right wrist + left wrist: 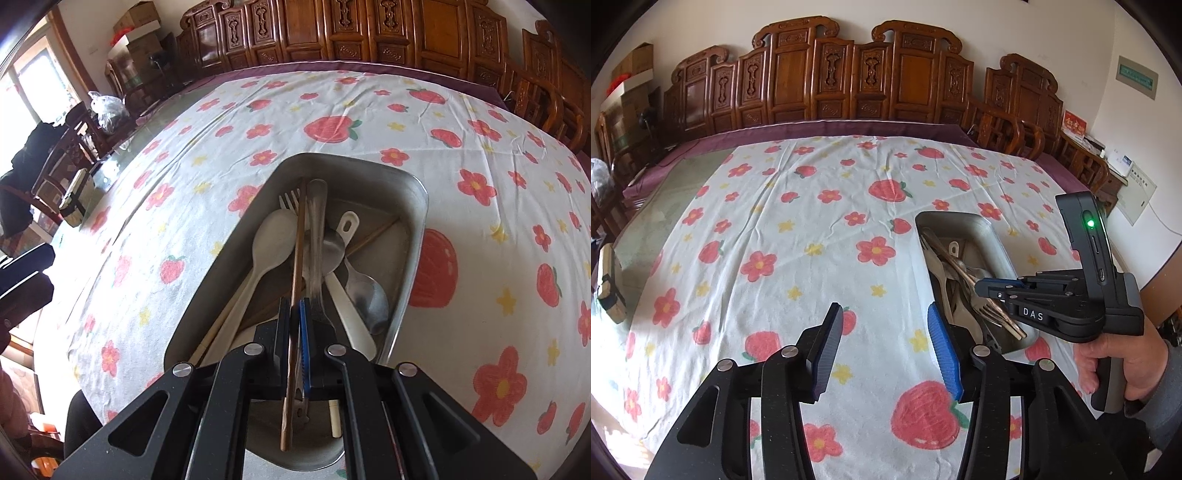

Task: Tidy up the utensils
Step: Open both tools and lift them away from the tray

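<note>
Ribbed right tongs (295, 332) pinch slim wooden chopstick (297, 258).

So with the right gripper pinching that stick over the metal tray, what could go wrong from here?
1. The right gripper pinches a thin brown chopstick near one end, so it could pivot or slip out.
2. The chopstick lies among a fork and spoons in the crowded metal tray; lifting may drag them.
3. The left gripper hangs open, not steadying the tray.
</note>
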`<action>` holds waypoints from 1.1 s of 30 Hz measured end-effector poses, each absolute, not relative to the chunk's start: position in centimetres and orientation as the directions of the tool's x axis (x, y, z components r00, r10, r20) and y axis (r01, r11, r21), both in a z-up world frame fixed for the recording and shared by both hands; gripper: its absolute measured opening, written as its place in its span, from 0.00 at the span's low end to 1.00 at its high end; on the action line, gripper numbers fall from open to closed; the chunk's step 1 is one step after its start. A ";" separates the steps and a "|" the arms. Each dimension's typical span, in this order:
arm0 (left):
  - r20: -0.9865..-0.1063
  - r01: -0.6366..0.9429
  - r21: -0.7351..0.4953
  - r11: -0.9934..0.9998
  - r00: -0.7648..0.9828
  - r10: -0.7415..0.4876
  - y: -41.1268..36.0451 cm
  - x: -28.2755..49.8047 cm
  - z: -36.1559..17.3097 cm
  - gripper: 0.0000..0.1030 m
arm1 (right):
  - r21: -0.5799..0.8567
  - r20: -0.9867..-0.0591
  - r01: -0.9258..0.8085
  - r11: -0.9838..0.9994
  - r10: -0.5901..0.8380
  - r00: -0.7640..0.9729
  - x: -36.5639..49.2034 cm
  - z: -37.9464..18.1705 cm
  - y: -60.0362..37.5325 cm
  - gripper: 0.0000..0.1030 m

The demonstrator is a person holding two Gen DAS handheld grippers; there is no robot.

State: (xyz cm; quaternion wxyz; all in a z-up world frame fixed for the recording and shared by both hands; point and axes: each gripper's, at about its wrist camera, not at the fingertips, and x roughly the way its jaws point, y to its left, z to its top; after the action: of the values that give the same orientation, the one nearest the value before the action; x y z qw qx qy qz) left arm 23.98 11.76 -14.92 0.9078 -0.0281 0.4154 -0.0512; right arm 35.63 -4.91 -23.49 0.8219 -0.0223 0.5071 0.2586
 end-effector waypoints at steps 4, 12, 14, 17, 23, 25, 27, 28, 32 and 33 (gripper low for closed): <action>-0.751 0.072 -0.091 0.993 0.650 -0.116 11.4 23.9 -14.9 0.52 | 0.240 -0.822 -0.462 0.853 0.432 0.371 35.4 -22.7 -4.9 0.07; -0.756 0.078 -0.081 0.994 0.645 -0.112 10.6 23.9 -15.1 0.57 | 0.268 -0.793 -0.488 0.831 0.478 0.378 35.7 -21.4 -4.7 0.09; -0.756 0.079 -0.080 0.994 0.645 -0.112 10.4 23.8 -15.1 0.57 | 0.273 -0.789 -0.500 0.822 0.489 0.372 35.6 -21.4 -4.7 0.09; -0.757 0.081 -0.073 0.994 0.645 -0.107 10.0 23.8 -15.1 0.58 | 0.244 -0.794 -0.506 0.827 0.470 0.386 35.2 -21.3 -4.9 0.11; -0.740 0.079 -0.051 0.996 0.666 -0.091 8.9 23.2 -14.3 0.70 | 0.204 -0.781 -0.511 0.835 0.453 0.429 33.4 -20.4 -6.7 0.11; -0.738 0.081 -0.046 0.996 0.669 -0.089 8.4 22.9 -14.1 0.73 | 0.194 -0.777 -0.510 0.838 0.448 0.441 32.8 -20.0 -7.4 0.11; -0.732 0.084 -0.034 0.996 0.676 -0.082 7.6 22.5 -13.8 0.82 | 0.182 -0.771 -0.508 0.842 0.443 0.457 32.1 -19.5 -8.2 0.12; -0.728 0.086 -0.029 0.996 0.681 -0.080 7.3 22.3 -13.6 0.83 | 0.177 -0.768 -0.505 0.845 0.439 0.466 31.7 -19.2 -8.7 0.19; -0.715 0.084 -0.020 0.996 0.696 -0.073 6.0 21.3 -13.0 0.92 | 0.170 -0.751 -0.480 0.860 0.429 0.502 30.2 -18.1 -10.7 0.38; -0.712 0.084 -0.022 0.996 0.698 -0.075 5.7 21.0 -12.8 0.92 | 0.164 -0.750 -0.475 0.865 0.422 0.510 29.8 -17.9 -11.1 0.42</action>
State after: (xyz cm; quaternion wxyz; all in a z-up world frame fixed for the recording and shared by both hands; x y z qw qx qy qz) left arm 21.03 5.69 -12.85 0.9214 0.0061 0.3861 -0.0432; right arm 29.81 -11.10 -17.91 0.8683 -0.0313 0.4224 0.2580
